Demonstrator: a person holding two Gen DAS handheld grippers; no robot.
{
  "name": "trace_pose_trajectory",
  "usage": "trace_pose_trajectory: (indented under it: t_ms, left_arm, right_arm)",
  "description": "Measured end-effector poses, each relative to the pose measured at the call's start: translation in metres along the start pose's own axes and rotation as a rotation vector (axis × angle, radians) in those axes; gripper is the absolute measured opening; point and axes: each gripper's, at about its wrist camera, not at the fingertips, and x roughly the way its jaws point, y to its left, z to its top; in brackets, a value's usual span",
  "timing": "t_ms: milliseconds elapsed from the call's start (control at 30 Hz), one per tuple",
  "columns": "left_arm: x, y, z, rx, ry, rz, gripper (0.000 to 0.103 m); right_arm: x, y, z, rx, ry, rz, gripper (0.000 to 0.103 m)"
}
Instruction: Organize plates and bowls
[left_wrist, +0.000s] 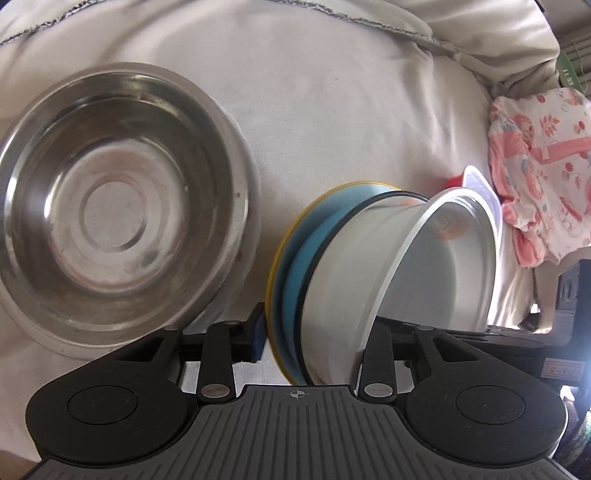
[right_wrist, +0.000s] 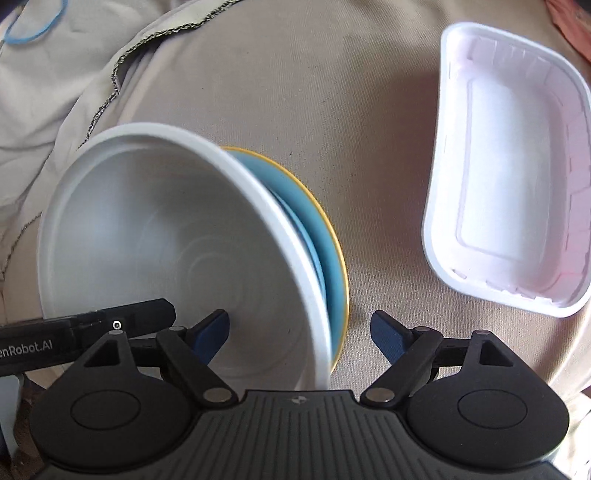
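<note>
A white bowl sits in a blue plate with a yellow rim, the stack tilted on its side. My left gripper has its jaws around the stack's edge, one finger on the plate's back, the other hidden inside the bowl. A steel bowl lies to the left. In the right wrist view my right gripper is open, straddling the white bowl's rim and the blue plate. A white plastic tray lies to the right.
Everything rests on a beige cloth with folds and a stitched hem. A pink patterned cloth lies at the right. The left gripper's finger reaches into the bowl in the right wrist view. A blue rubber band lies far left.
</note>
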Motion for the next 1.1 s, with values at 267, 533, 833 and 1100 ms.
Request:
trace_pose_trajectory:
  t_ms: [267, 533, 833, 1100]
  left_arm:
    - [0.001, -0.009, 0.001, 0.065, 0.002, 0.054, 0.033]
    - [0.002, -0.009, 0.000, 0.074, 0.002, 0.012, 0.040]
    - [0.003, -0.013, -0.002, 0.096, -0.004, -0.041, 0.054]
    - [0.003, -0.007, 0.001, 0.058, -0.002, -0.053, 0.054]
  right_arm:
    - [0.002, 0.005, -0.002, -0.031, -0.013, 0.011, 0.084]
    - [0.009, 0.005, -0.002, -0.051, -0.023, -0.005, 0.096]
    - [0.019, -0.011, 0.000, 0.059, 0.079, 0.007, 0.103]
    - [0.010, 0.003, 0.009, -0.045, 0.051, 0.048, 0.082]
